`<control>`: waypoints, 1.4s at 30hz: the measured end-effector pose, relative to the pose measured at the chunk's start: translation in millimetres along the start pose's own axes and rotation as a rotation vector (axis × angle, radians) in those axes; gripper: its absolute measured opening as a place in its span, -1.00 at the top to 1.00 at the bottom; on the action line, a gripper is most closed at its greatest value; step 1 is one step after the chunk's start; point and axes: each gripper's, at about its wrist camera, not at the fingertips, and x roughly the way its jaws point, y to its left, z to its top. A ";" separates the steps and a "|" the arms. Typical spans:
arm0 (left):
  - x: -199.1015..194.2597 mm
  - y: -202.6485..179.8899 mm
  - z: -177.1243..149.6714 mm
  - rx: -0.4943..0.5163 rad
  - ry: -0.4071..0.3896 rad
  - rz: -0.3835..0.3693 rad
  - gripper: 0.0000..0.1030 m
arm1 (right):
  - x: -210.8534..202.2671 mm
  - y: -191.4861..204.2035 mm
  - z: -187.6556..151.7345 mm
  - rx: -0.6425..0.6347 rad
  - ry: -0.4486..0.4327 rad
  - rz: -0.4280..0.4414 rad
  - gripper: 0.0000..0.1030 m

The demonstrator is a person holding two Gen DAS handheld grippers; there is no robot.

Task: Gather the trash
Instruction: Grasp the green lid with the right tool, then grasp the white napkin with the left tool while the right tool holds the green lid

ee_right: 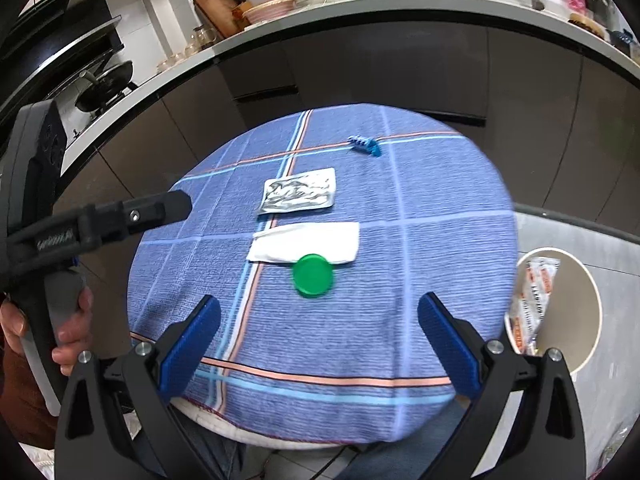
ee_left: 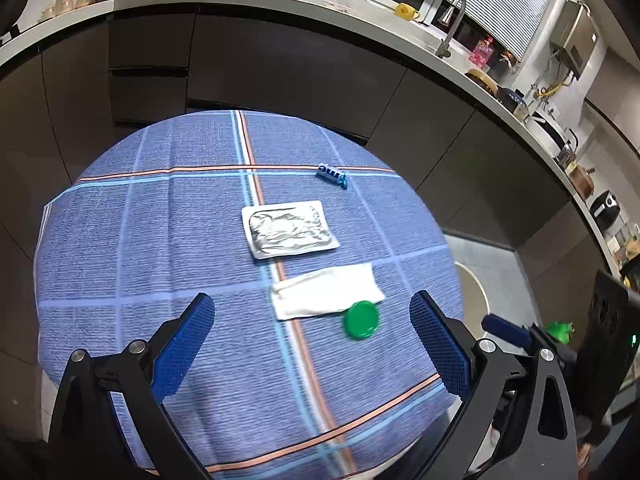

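On the round table with a blue checked cloth [ee_left: 140,240] [ee_right: 440,240] lie a green bottle lid [ee_left: 361,319] [ee_right: 313,275], a white paper napkin [ee_left: 326,291] [ee_right: 306,242], a flat silver foil pouch [ee_left: 289,229] [ee_right: 299,191] and a small blue wrapper [ee_left: 332,174] [ee_right: 365,145] at the far side. My left gripper [ee_left: 312,338] hangs open above the near part of the table, nothing between its fingers. My right gripper [ee_right: 319,340] is open too, just short of the lid. A white paper cup bin [ee_right: 576,304] with a wrapper inside stands right of the table.
Dark kitchen cabinets and a curved white counter [ee_left: 280,0] [ee_right: 360,12] with dishes, a faucet and appliances stand behind the table. In the right wrist view the left gripper's body [ee_right: 120,216] and a hand [ee_right: 72,328] on its handle fill the left side. The floor beside the bin is grey.
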 end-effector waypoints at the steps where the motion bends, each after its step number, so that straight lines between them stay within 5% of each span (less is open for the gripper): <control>1: 0.0 4.1 -1.6 0.006 0.001 0.001 -0.83 | 4.5 3.0 0.8 -0.005 0.008 0.002 -0.80; 8: 7.3 29.8 -6.6 -0.005 0.037 -0.062 -0.83 | 40.5 13.4 4.4 -0.015 0.067 0.039 -0.21; 36: 77.6 42.0 11.8 0.070 0.139 -0.107 -0.63 | 102.7 10.4 8.7 -0.093 0.119 -0.071 0.28; 42: 92.1 22.1 14.0 0.188 0.151 -0.088 -0.52 | 89.6 1.5 11.6 -0.069 0.094 -0.073 0.28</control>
